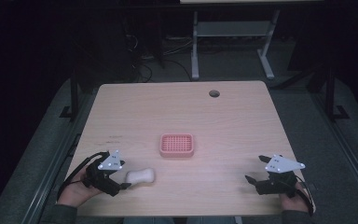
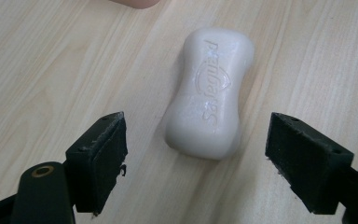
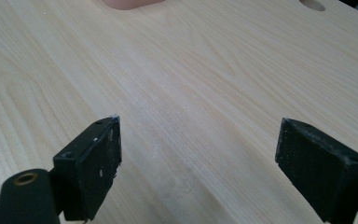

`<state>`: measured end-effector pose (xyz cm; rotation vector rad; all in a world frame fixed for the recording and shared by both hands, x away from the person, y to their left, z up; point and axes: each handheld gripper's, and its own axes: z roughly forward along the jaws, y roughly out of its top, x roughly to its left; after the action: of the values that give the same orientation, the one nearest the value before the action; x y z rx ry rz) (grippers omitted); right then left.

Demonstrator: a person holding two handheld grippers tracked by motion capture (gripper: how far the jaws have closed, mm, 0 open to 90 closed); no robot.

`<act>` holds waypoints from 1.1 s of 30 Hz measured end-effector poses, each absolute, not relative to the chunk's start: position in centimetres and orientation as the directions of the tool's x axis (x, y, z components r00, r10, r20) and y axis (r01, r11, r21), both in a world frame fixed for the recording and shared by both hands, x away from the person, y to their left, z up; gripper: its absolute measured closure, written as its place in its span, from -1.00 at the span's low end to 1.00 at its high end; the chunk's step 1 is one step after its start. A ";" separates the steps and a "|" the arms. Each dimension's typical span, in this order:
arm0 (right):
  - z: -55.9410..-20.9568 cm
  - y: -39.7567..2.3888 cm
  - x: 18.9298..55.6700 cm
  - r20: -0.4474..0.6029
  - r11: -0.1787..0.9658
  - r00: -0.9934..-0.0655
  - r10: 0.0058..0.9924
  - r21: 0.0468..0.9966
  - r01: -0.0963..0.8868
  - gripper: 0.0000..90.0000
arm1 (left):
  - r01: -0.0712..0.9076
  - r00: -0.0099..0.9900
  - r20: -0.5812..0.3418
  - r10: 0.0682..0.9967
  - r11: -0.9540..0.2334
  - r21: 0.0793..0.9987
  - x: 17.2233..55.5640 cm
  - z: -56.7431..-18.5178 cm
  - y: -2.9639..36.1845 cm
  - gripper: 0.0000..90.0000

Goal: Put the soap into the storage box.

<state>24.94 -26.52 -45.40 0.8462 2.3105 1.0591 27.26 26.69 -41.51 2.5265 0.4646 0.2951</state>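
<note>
Soap (image 2: 208, 91), one white waisted bar with a raised brand name on its top face, lies flat on the wooden table (image 1: 233, 116) just ahead of my left claw (image 2: 196, 158), its near end poking a little way into the gap between the two black pads (image 2: 100, 156), neither of which touches it. That claw is released, jaws standing wide on either side of the bar. As I read it, the risk lies in the approach: the bar sits lengthwise along the claw's line, so the pads would meet its rounded, slick-looking sides near one end, and a squeeze there could squirt it forward out of the grip or spin it on the wood. Closing before I push farther in would catch only the tip, and a lift from that hold would likely tip and drop it. My right claw (image 3: 198, 170) is also released, jaws apart over bare table, well off from the soap. The pink ridged dish (image 1: 177, 145) stands beyond the left claw, farther out than the bar. Count: one bar of soap, one dish, two claws, one table with one round hole (image 1: 214, 93) at its far side.
</note>
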 end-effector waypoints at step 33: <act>-45.3 -25.7 25.0 -0.168 0.544 -0.728 0.665 0.777 0.318 -0.70 | 0.189 0.968 0.067 0.244 -0.873 0.450 29.3 -42.9 22.2 -0.30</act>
<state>24.96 -25.72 -45.34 0.7971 2.3362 1.0457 29.29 22.24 -42.88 2.6624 0.3086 0.1676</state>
